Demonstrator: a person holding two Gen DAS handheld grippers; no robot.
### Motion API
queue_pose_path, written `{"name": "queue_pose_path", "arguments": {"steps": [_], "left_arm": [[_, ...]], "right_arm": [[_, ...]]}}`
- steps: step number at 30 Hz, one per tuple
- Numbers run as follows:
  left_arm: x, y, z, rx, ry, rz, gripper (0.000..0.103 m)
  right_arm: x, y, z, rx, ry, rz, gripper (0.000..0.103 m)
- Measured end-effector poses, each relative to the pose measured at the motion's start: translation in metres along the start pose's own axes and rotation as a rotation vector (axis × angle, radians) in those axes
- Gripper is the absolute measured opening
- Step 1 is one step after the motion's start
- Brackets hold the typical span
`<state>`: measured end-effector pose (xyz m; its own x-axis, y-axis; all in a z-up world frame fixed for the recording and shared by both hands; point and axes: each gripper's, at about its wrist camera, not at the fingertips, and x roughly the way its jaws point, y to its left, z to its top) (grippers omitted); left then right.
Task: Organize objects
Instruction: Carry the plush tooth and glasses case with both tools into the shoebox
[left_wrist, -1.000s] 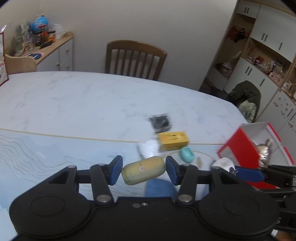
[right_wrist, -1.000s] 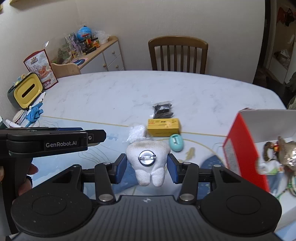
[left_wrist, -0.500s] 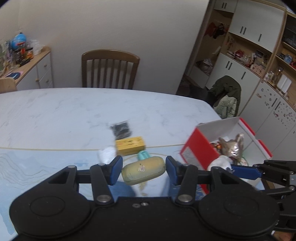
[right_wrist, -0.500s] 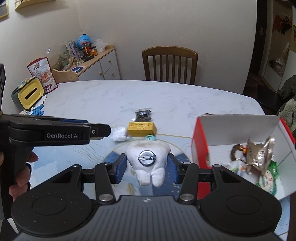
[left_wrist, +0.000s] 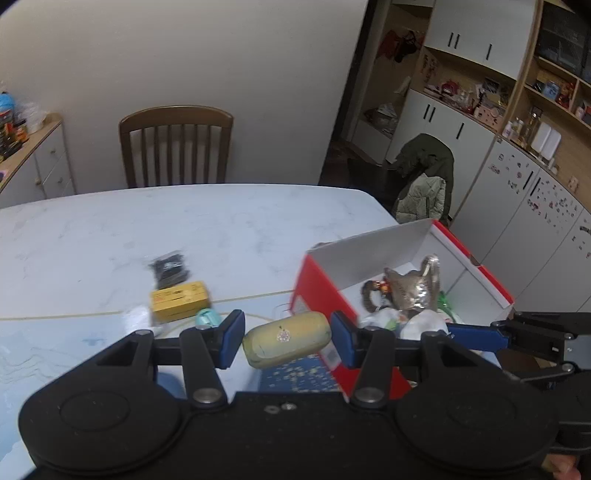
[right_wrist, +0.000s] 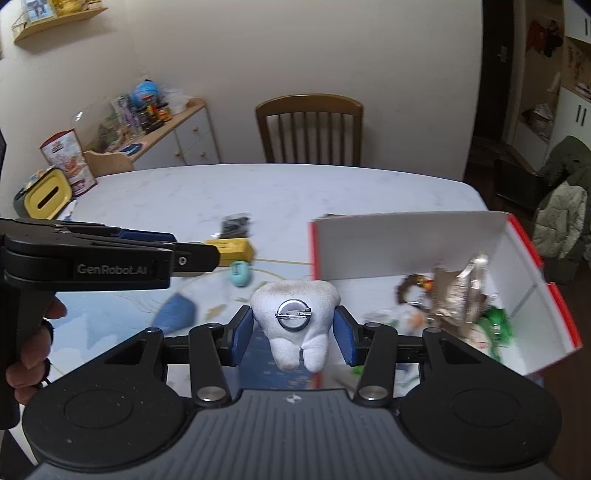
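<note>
Left tool (left_wrist: 287, 339) clamps yellow pouch (left_wrist: 286, 339), right tool (right_wrist: 294, 328) clamps tooth plush (right_wrist: 295, 314): carry both clear over red box (right_wrist: 532, 254) wall, release singly.

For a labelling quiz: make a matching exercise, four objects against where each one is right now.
Things:
1. tooth-shaped plush
2. yellow-green oval case
3. small yellow box
4. crumpled silver wrapper

Places:
A. lying on the table
B. inside the red and white box
C. between the fingers of the right gripper
D. between the fingers of the left gripper

Pairs: 1-C, 2-D, 3-A, 4-B
</note>
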<state>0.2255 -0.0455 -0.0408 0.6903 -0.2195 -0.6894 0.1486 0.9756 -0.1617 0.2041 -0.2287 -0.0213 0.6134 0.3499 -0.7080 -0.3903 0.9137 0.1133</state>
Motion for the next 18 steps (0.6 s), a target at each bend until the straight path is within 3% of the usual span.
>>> {"name": "queue_pose_path", "arguments": {"steps": [18], "left_arm": [[0.073, -0.101, 0.013, 0.118, 0.064, -0.012, 0.050]], "right_arm": [[0.010, -0.123, -0.013, 0.040, 0.047, -0.102, 0.047]]}}
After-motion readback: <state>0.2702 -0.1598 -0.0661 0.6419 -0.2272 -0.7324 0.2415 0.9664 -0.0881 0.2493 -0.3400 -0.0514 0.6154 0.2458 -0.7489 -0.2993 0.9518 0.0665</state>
